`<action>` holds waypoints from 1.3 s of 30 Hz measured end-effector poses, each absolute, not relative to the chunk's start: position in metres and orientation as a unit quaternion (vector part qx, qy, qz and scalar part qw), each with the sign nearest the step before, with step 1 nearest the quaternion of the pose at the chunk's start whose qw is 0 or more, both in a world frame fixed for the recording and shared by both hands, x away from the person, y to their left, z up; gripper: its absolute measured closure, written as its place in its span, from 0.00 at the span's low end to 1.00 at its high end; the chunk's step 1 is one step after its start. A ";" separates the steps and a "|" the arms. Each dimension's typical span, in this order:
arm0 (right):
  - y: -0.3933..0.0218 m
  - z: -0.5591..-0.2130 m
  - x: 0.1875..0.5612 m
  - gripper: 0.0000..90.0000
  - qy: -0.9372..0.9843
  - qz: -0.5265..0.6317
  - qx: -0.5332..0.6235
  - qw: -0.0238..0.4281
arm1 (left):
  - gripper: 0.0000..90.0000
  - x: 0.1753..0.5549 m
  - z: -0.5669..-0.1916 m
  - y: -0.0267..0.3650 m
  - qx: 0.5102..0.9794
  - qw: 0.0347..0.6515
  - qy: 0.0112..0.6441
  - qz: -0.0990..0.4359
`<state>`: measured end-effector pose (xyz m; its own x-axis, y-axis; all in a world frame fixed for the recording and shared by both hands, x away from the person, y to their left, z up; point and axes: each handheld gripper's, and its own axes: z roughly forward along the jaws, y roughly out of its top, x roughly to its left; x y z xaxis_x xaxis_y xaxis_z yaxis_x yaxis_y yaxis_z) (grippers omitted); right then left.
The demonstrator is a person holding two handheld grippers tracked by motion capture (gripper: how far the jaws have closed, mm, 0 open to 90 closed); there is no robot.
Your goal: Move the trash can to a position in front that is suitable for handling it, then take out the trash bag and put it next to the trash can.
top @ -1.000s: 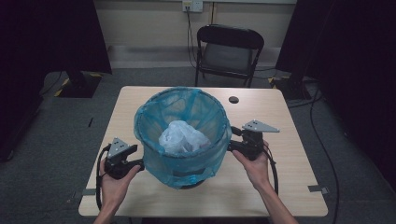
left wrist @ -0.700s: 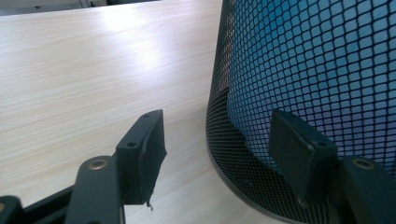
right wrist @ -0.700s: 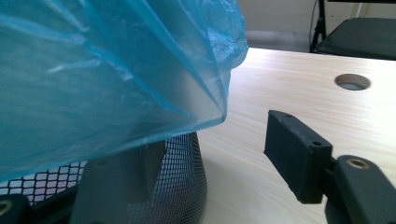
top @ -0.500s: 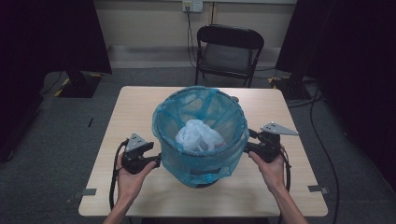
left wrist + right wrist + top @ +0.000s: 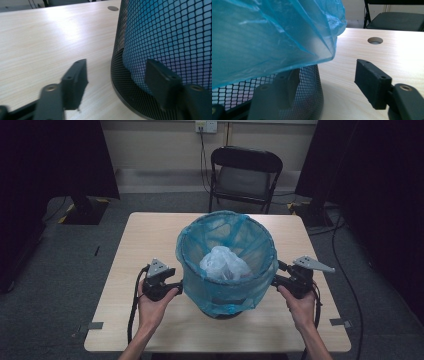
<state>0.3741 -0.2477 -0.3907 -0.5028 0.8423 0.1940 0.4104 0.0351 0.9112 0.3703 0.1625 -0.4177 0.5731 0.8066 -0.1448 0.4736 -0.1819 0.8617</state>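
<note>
High view, from left to right: the left tongs (image 5: 176, 286) sit at the left flank of a black mesh bin (image 5: 226, 295) lined with a blue bag (image 5: 227, 237), and the right tongs (image 5: 276, 279) sit at its right flank, both hands coming in from the near edge of the desk (image 5: 150, 235). The bin stands at mid-desk, nearer the near edge than the far one, with a crumpled white bag (image 5: 224, 264) lying inside it.

The left gripper view shows the left tongs spread wide, one pad over bare wood and the other in front of the mesh wall low down; whether it touches the mesh I cannot tell. The right tongs gape too, their jaws having just widened further, one pad against the mesh under the liner's overhang, the other over bare wood, nothing clamped.

By the look of it, the step in hand is taking hold of the bin from both sides. Next, each pair of tongs would need something between its pads to close on, mesh or liner.

The desk is pale wood with a round cable hole (image 5: 270, 227) near its far edge. Beyond it stand a black folding chair (image 5: 242, 172), grey carpet, dark curtains on both sides and a wall socket (image 5: 206, 126).
</note>
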 end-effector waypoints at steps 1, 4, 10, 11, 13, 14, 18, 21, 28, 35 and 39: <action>-0.248 -0.391 0.374 0.38 0.689 0.525 0.454 0.206 | 0.35 0.370 -0.418 0.162 0.749 0.476 0.428 0.175; -0.253 -0.387 0.372 0.35 0.689 0.529 0.452 0.204 | 0.33 0.369 -0.414 0.169 0.753 0.483 0.416 0.164; -0.260 -0.379 0.367 0.35 0.691 0.535 0.439 0.209 | 0.33 0.362 -0.393 0.182 0.749 0.506 0.390 0.177; -0.260 -0.377 0.367 0.35 0.692 0.533 0.439 0.212 | 0.34 0.362 -0.393 0.182 0.749 0.506 0.390 0.177; -0.262 -0.373 0.367 0.35 0.689 0.536 0.438 0.216 | 0.35 0.363 -0.385 0.184 0.746 0.511 0.385 0.183; -0.262 -0.371 0.367 0.36 0.686 0.539 0.438 0.217 | 0.35 0.364 -0.379 0.185 0.741 0.522 0.379 0.186; -0.263 -0.360 0.368 0.38 0.681 0.545 0.432 0.231 | 0.37 0.364 -0.368 0.181 0.740 0.533 0.362 0.193; -0.261 -0.353 0.367 0.42 0.680 0.550 0.421 0.242 | 0.37 0.365 -0.362 0.180 0.743 0.533 0.353 0.200; -0.255 -0.337 0.369 0.56 0.684 0.554 0.404 0.248 | 0.42 0.373 -0.343 0.179 0.738 0.548 0.338 0.205; -0.250 -0.326 0.373 0.77 0.678 0.572 0.395 0.240 | 0.78 0.372 -0.334 0.179 0.739 0.574 0.299 0.189; -0.246 -0.320 0.373 0.85 0.678 0.582 0.387 0.228 | 0.95 0.370 -0.329 0.180 0.728 0.591 0.296 0.178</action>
